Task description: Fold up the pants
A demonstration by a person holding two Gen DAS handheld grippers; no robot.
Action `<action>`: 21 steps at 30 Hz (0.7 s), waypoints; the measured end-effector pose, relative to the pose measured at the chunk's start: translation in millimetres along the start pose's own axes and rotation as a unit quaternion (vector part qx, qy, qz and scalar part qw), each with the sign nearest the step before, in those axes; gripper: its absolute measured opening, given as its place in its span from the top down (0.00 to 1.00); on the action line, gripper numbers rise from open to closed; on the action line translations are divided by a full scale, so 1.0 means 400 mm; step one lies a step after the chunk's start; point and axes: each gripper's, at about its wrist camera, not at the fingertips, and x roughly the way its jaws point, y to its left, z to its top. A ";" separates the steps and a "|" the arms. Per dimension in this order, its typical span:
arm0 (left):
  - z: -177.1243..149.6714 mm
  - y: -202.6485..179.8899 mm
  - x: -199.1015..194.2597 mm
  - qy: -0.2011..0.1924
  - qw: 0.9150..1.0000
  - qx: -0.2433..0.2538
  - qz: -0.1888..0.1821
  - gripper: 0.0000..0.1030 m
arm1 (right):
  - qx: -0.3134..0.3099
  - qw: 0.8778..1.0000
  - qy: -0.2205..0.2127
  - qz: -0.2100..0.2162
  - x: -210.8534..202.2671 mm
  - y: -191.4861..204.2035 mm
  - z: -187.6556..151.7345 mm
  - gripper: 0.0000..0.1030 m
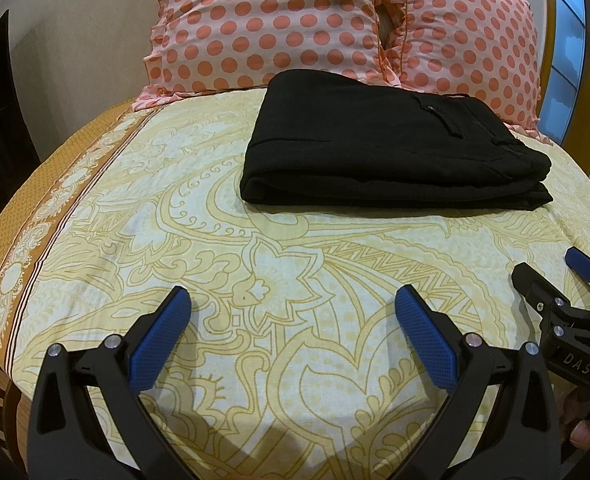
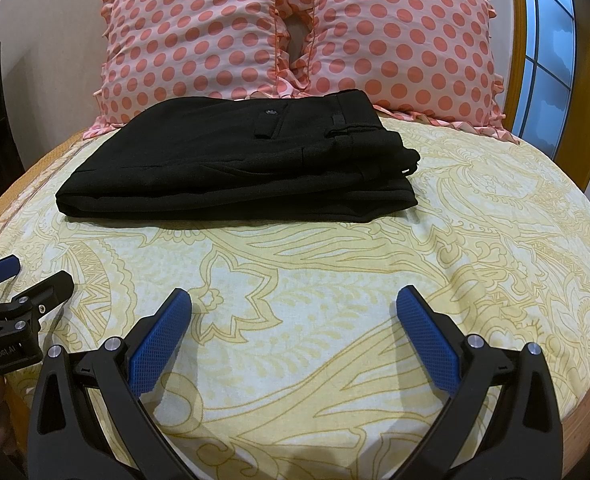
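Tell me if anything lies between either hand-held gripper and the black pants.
Nothing visible does. Only bare bedsheet separates the open left hand-held gripper and the open right hand-held gripper from the folded black pants. The pillows sit behind the pants.

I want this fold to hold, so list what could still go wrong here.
1. The folded black trousers have uneven layers at the waistband end, which may slip apart if nudged.
2. Both the left tool and the right tool hang open close above the yellow patterned bedsheet; dipping could snag it and drag the trousers.
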 end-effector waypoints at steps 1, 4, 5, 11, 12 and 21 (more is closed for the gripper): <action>0.000 0.000 0.000 0.000 1.000 0.000 0.000 0.02 | 0.000 1.000 0.000 0.000 0.000 0.000 0.000 0.01; 0.001 0.001 0.000 0.000 1.000 0.000 0.000 0.02 | 0.000 1.000 0.000 0.000 0.000 0.000 -0.001 0.01; 0.001 0.001 0.000 0.000 1.000 0.000 0.000 0.02 | 0.000 1.000 0.000 0.000 0.000 0.000 -0.001 0.01; 0.001 0.003 0.000 0.003 1.000 0.000 -0.001 0.02 | 0.000 1.000 0.000 0.000 0.000 0.001 -0.002 0.01; 0.000 0.003 -0.001 0.003 1.000 0.001 -0.001 0.02 | 0.000 1.000 0.000 0.000 0.000 0.001 -0.002 0.01; 0.001 0.004 -0.001 0.008 1.000 0.000 -0.001 0.02 | 0.001 1.000 -0.001 -0.001 0.000 0.001 -0.002 0.01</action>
